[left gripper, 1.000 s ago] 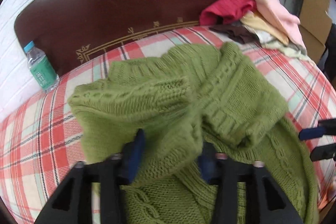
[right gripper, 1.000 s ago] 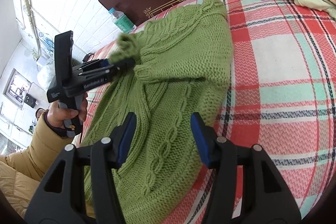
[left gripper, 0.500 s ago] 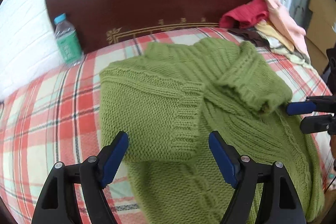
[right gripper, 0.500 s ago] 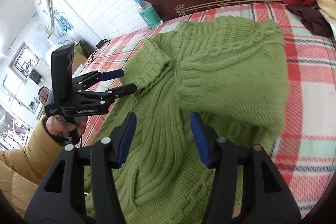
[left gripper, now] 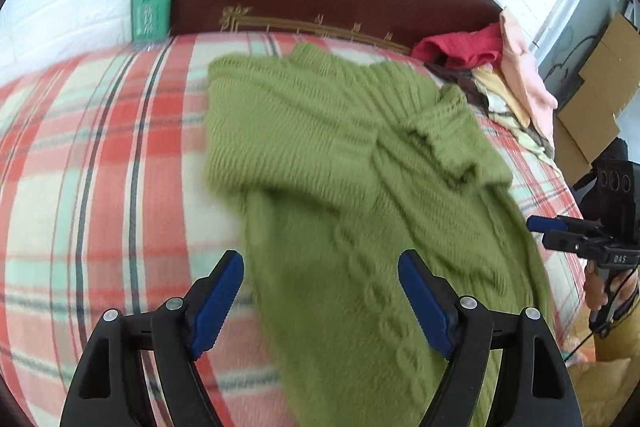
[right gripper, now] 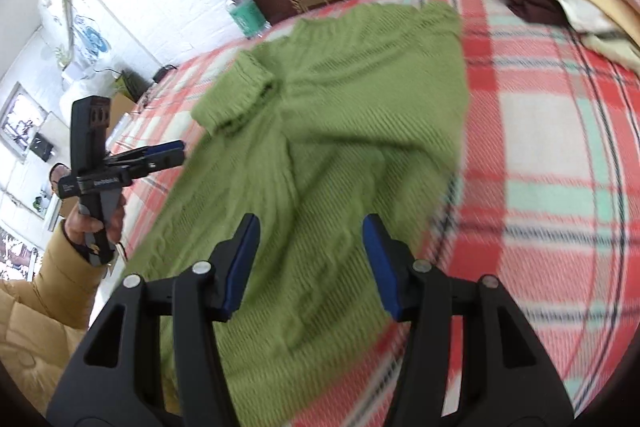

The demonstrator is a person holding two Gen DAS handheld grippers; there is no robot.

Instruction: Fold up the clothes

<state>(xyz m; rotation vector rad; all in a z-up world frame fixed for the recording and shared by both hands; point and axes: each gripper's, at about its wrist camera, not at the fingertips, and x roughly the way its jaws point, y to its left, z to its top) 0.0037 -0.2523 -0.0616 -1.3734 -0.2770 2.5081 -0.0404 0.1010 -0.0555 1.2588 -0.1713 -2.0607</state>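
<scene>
Left claw (left gripper: 320, 301) spread, hovering over sweater (left gripper: 360, 167)

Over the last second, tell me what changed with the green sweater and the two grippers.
The left gripper let go of the sleeve it had carried across the green sweater, opened, and drew back toward the hem. That sleeve now lies folded over the chest. The right gripper stayed open and empty above the sweater. The water bottle and clothes pile stayed put.
</scene>
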